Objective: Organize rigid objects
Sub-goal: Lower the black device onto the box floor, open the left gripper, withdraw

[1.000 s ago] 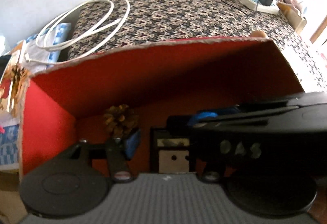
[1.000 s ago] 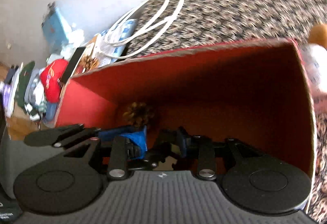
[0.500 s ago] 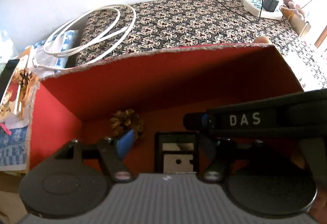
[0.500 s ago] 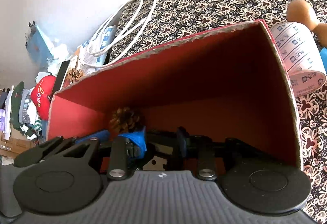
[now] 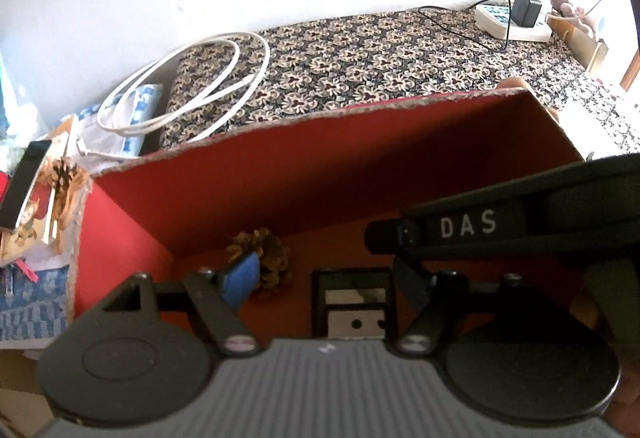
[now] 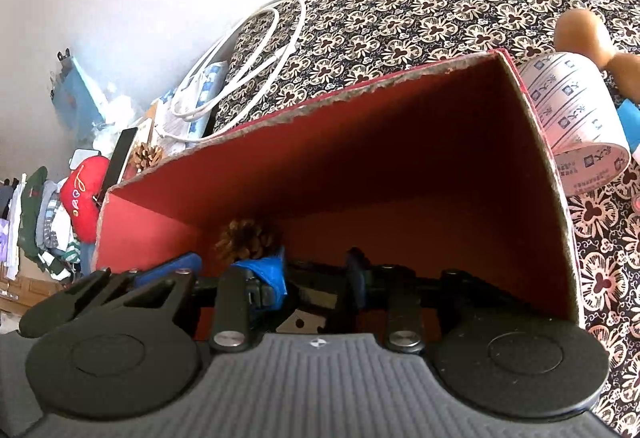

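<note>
Opening over the red box [image 5: 132, 238], the left gripper [image 5: 326, 274] spreads clear of the black block [image 5: 354, 302] beside the pinecone [image 5: 264, 254], while the right gripper [image 6: 316, 274] pinches it, release likely next.

Left gripper [image 5: 324, 284] opening over black-white block [image 5: 354, 304], red box [image 5: 360, 158].

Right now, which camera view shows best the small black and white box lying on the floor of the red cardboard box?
The left wrist view: the small black and white box lies unobstructed between the opening tongs, its two dots visible. In the right wrist view only a white corner peeks out behind the tongs' black linkage.
</note>
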A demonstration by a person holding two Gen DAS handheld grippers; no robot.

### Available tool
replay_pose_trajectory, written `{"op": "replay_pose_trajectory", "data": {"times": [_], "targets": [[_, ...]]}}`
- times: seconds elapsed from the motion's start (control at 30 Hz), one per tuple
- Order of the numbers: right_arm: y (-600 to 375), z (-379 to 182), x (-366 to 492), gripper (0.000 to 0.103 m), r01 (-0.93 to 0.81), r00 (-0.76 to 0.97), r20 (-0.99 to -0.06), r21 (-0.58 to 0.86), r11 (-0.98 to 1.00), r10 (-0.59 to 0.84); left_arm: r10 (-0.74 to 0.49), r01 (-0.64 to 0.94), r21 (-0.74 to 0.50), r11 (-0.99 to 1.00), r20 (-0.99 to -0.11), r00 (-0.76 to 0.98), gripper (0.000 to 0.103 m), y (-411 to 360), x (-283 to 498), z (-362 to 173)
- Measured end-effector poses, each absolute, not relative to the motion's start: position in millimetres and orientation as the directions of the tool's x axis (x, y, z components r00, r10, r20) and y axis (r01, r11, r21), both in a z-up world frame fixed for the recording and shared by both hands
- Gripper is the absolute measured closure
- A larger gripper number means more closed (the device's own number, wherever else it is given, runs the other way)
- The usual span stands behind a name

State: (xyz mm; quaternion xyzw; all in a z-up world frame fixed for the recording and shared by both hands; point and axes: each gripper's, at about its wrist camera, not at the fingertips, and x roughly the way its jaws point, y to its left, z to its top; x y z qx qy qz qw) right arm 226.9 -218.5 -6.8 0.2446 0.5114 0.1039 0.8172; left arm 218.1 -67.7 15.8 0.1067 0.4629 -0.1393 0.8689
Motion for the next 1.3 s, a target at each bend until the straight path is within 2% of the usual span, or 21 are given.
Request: {"op": "replay_pose_trajectory", "data": {"times": [0.7, 1.03, 1.13, 1.3], "targets": [[-215.9, -1.2, 221.3, 0.086, 0.117, 0.491, -0.797, 0.46, 0.88, 0.351, -0.112, 0.322, 0.115, 0.94, -0.785, 0.609, 0.024, -69.8, 211.4, 19.9], [-216.5, 3.4, 217.6, 0.086, 0.113, 0.514, -0.801, 0.419, 0.901, 0.308, -0.066, 0.287, 0.168, 0.943, -0.752, 0.656, 0.018, -72.4, 203.8, 23.1], [-215.0, 7.5, 214.1, 0.086, 0.103, 0.534, -0.797, 0.393, 0.914, 0.283, -0.072, 0.285, 0.159, 0.945, -0.749, 0.658, 0.014, -70.1, 202.2, 25.2], [-207.3, 18.2, 194.6, 0.086, 0.046, 0.588, -0.776, 0.311, 0.949, 0.226, -0.047, 0.255, 0.172, 0.952, -0.74, 0.671, 0.013, -67.9, 184.5, 34.8]]}}
